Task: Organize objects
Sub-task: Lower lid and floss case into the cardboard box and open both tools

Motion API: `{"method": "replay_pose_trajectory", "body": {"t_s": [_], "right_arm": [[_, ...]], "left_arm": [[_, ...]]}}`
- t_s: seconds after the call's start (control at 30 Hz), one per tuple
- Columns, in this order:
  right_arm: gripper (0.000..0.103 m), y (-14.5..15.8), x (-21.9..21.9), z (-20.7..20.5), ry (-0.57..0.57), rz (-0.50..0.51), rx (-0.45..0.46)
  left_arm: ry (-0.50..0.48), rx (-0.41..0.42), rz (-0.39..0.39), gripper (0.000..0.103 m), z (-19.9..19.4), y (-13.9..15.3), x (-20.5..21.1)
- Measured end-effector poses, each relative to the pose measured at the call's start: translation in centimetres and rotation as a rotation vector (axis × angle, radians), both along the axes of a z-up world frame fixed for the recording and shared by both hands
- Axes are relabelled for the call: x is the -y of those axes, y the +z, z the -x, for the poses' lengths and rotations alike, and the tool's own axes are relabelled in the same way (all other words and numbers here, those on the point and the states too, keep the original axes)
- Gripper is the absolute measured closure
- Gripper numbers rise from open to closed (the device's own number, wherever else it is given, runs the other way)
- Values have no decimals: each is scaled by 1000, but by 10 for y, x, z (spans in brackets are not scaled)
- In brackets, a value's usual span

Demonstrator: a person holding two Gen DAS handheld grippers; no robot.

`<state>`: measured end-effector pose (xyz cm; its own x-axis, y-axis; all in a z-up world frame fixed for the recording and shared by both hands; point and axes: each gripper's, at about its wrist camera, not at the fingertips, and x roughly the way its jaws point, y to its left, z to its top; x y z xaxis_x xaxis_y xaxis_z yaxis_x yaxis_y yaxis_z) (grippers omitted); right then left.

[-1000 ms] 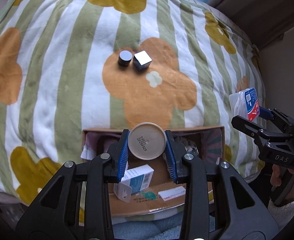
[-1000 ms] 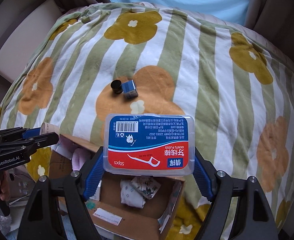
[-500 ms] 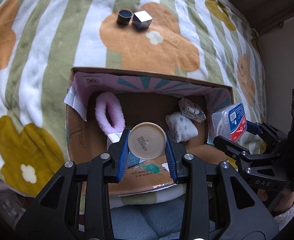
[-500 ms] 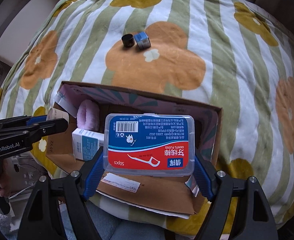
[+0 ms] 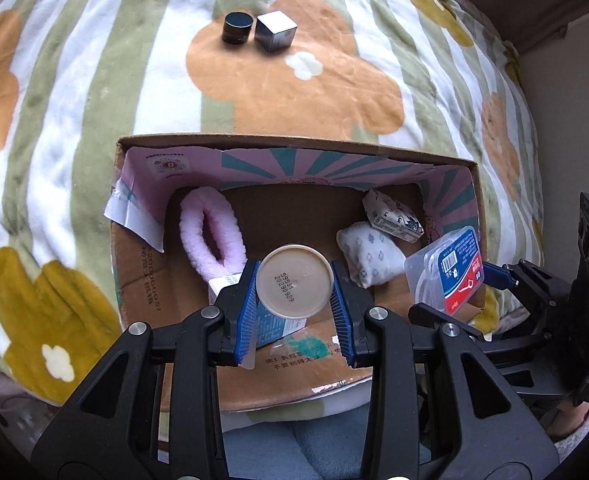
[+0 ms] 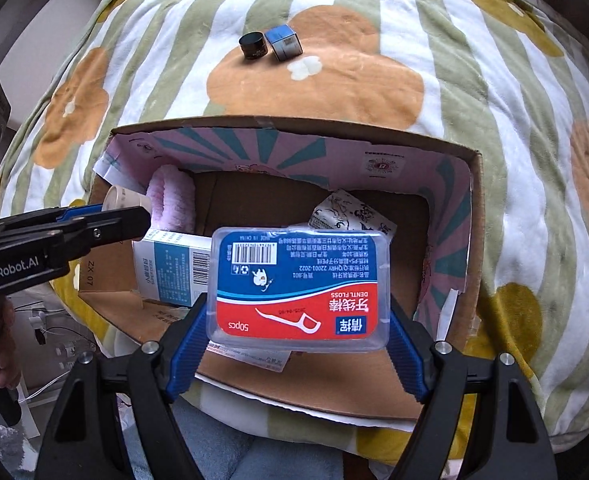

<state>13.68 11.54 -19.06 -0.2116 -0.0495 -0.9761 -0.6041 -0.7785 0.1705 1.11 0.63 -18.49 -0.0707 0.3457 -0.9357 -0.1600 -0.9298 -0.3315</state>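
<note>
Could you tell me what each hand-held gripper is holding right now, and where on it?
Left hand-held gripper: a small beige round container, pinched across its sides. Right hand-held gripper: a clear dental floss box, clamped at its two short ends.

Black claw (image 5: 294,312), blue ribbed pads (image 5: 245,312)

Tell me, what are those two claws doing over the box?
A person is tidying things into a cardboard box on a flowery blanket. The left claw grips a small round cup, and the right claw grips a floss case. Both hang over the open box. Inside lie a pink fluffy band, a white-and-blue carton and two small packets. A black jar and a silver cube sit side by side out on the blanket.
</note>
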Motion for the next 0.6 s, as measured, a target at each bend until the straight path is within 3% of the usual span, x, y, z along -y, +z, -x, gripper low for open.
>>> {"method": "replay_pose_trajectory", "body": {"t_s": [0.17, 0.23, 0.27, 0.33, 0.6], "right_arm": [[26, 0, 4, 2, 18, 20, -12], [24, 0, 5, 3, 16, 17, -17], [22, -1, 6, 3, 14, 14, -23], [4, -2, 7, 1, 8, -12, -30], [3, -2, 15, -9, 73, -68, -1]], "left_arm": [[-35, -17, 35, 70, 0, 4, -6], [-44, -9, 52, 47, 1, 4, -9], [-48, -12, 54, 3, 1, 4, -10], [-46, -34, 31, 0, -1, 7, -8], [5, -9, 20, 0, -11, 5, 6]]}}
